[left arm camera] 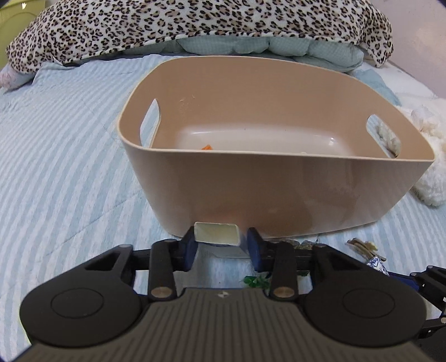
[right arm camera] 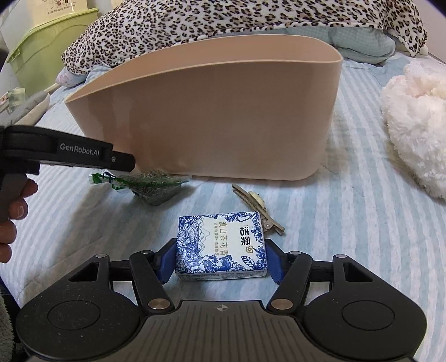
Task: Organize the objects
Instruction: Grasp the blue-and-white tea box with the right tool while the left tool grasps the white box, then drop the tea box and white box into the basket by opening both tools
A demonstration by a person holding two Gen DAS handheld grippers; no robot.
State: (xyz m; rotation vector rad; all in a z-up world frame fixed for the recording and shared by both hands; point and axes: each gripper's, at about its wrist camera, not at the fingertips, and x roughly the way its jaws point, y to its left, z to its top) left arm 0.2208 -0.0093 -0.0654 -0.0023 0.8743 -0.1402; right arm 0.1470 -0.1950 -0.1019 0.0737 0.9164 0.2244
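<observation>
A tan plastic basket (left arm camera: pixel 278 192) with cut-out handles stands on the striped bed; it also shows in the right wrist view (right arm camera: pixel 223 117). An orange bit (left arm camera: pixel 206 147) lies inside it. My left gripper (left arm camera: pixel 221 245) holds a small pale green block (left arm camera: pixel 217 233) between its blue pads, just before the basket's near wall; the right pad stands slightly off it. My right gripper (right arm camera: pixel 220 260) has its blue pads around a blue-and-white tissue pack (right arm camera: pixel 221 246) that rests on the bed. A hair clip (right arm camera: pixel 256 204) and a green-wrapped packet (right arm camera: pixel 150 186) lie in front of the basket.
A leopard-print blanket (left arm camera: pixel 195 25) is heaped behind the basket. A fluffy white plush (right arm camera: pixel 415 122) lies to the right. A green storage box (right arm camera: pixel 53 47) stands off the bed at far left. The left gripper's body (right arm camera: pixel 67 153) and a hand reach in from the left.
</observation>
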